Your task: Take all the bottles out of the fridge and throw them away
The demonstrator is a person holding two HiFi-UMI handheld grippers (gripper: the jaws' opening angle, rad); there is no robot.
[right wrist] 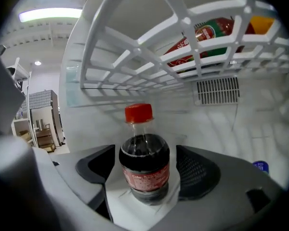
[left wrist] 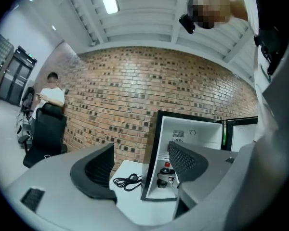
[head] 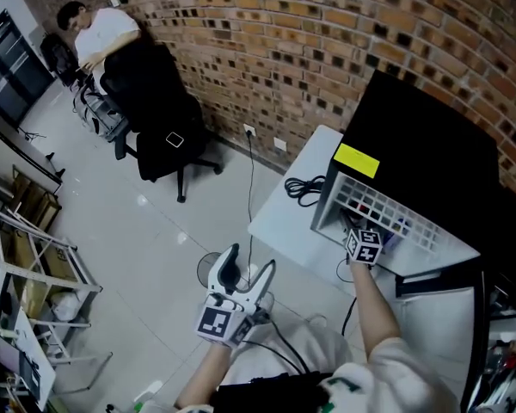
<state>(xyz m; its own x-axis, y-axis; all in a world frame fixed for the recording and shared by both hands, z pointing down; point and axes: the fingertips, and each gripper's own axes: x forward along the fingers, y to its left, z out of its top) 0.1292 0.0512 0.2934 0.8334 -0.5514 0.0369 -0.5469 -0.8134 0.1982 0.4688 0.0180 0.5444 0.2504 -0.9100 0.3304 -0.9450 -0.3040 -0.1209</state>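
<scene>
In the head view a black mini fridge (head: 430, 136) stands open on a white worktop (head: 284, 222) against a brick wall, with a coiled black cable (head: 304, 188) beside it. The right hand-held gripper (head: 359, 235) reaches in under the fridge's white wire shelf (head: 387, 209). The left hand-held gripper (head: 248, 269) is held low over the floor, well apart from the fridge. A person (head: 103, 28) sits by an office chair (head: 159, 119) at the far wall. In the left gripper view its jaws stand wide with nothing between them; beyond them a red-capped cola bottle (left wrist: 165, 170) shows in the open fridge. In the right gripper view that bottle stands upright on the fridge floor between the wide jaws, with a gap at each pad. On the wire shelf above it a red-labelled bottle (right wrist: 202, 38) lies on its side.
</scene>
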